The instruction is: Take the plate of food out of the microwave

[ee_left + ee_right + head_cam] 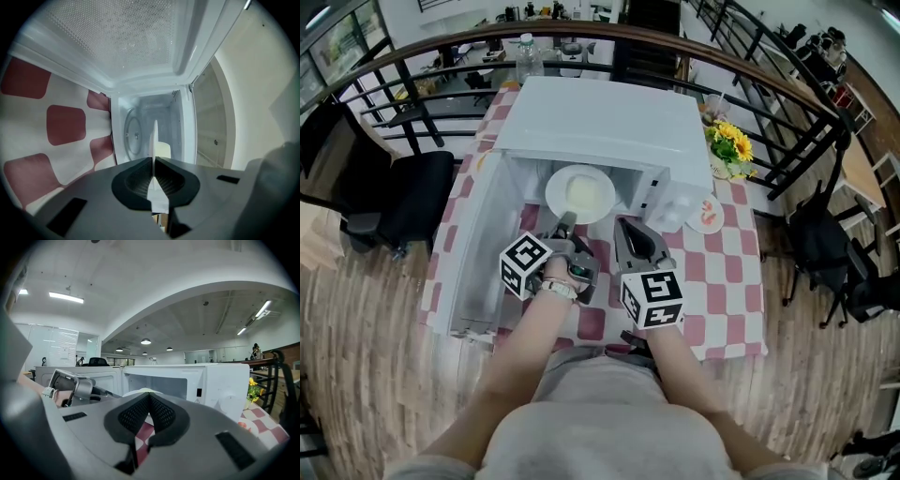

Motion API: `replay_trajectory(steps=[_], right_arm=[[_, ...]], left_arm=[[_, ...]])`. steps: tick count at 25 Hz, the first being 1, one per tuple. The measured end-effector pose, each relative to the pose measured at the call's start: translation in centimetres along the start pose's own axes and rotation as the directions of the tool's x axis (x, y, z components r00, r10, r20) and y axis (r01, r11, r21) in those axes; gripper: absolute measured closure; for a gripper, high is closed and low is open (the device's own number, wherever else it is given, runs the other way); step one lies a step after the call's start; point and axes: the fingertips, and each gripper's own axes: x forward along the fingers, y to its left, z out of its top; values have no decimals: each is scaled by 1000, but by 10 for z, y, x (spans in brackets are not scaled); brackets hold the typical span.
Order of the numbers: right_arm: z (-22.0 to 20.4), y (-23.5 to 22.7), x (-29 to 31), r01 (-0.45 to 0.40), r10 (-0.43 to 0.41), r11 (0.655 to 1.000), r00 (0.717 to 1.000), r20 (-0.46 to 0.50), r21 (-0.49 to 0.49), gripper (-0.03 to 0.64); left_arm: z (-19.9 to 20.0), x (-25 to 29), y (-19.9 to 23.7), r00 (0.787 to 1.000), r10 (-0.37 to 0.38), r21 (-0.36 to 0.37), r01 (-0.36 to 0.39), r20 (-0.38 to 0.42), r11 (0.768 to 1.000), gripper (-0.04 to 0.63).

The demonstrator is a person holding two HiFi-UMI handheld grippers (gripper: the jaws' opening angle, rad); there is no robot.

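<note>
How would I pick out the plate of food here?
Find the white microwave oven on the red-and-white checked tablecloth. At its open mouth is a round white plate of pale food, rim pinched by the left gripper; the smaller white dish sits outside.

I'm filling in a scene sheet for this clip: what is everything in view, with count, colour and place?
microwave: one, white, mid-table, its door open to the left
plate: one, white, at the microwave's opening
food: one portion, pale yellow, on the plate
tablecloth: one, red and white checks, over the table
flowers: one bunch, yellow, right of the microwave
small dish: one, white with something red-orange, at the microwave's front right
bottle: one, clear, behind the microwave
chairs: several, black, around the table
railing: one, dark, curving behind the table
left gripper: grey, shut on the plate's rim
right gripper: grey, shut, empty
</note>
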Motion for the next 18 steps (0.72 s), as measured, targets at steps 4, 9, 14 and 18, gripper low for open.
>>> replay_trajectory(steps=[4, 9, 14, 18], right_arm=[[7, 5, -5, -2, 2, 1000, 1000, 8, 8, 595], [18, 12, -11, -12, 12, 1000, 1000, 28, -14, 595], [18, 11, -13, 3, -3, 1000, 1000, 23, -14, 595], [20, 10, -16, 15, -14, 1000, 999, 33, -14, 595]], left_arm=[[-1, -11, -7, 1000, -22, 2, 22, 5, 1000, 577], [-3, -22, -14, 999, -43, 13, 43, 10, 999, 577], [-5, -37, -24, 998, -63, 22, 62, 32, 998, 577], [-8, -48, -32, 996, -84, 35, 82, 42, 996, 577]])
